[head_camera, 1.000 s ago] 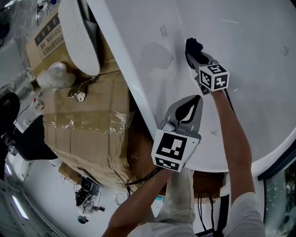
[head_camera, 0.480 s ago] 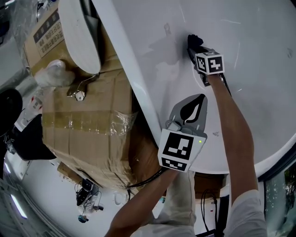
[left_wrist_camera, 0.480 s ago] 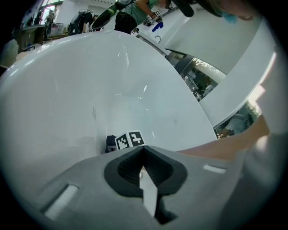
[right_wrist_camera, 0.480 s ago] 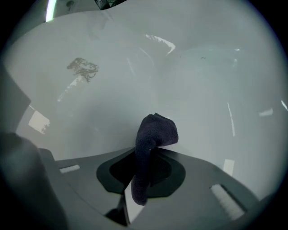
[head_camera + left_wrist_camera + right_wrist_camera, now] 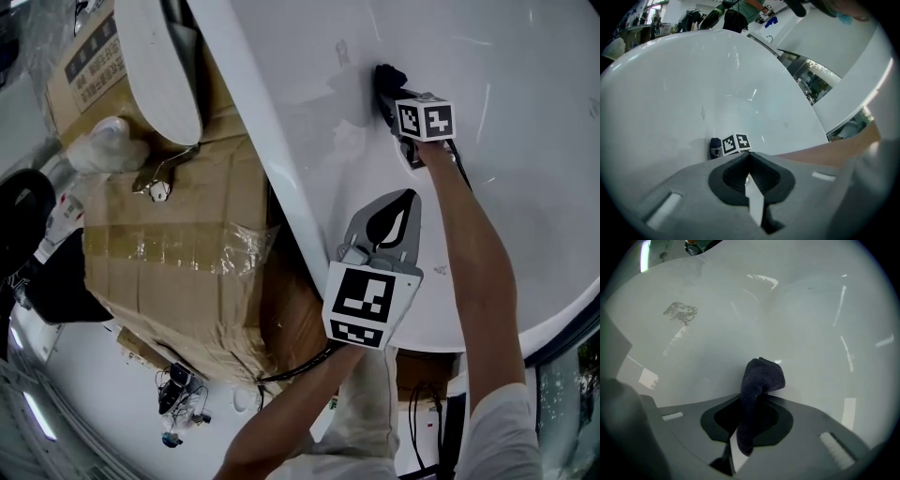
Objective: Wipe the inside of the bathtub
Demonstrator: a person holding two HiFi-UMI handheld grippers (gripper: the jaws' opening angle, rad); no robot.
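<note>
The white bathtub (image 5: 525, 141) fills the upper right of the head view, and its smooth inside wall (image 5: 797, 319) fills the right gripper view. My right gripper (image 5: 394, 94) is shut on a dark cloth (image 5: 759, 380), which presses against the tub wall. In the head view the cloth (image 5: 386, 77) sticks out past the marker cube. My left gripper (image 5: 409, 197) hovers lower over the tub near its rim, jaws shut and empty. The left gripper view shows its closed jaws (image 5: 749, 155), with the right gripper's cube (image 5: 736, 142) and the cloth (image 5: 715, 147) beyond.
A taped cardboard box (image 5: 159, 253) stands left of the tub rim (image 5: 272, 178), with a white oval part (image 5: 159, 66) lying on it. Cables and small gear (image 5: 178, 398) lie on the floor below. A grey smudge (image 5: 680, 311) marks the tub wall.
My right gripper has slid the cloth a little farther up the tub wall. The left gripper has shifted only slightly.
</note>
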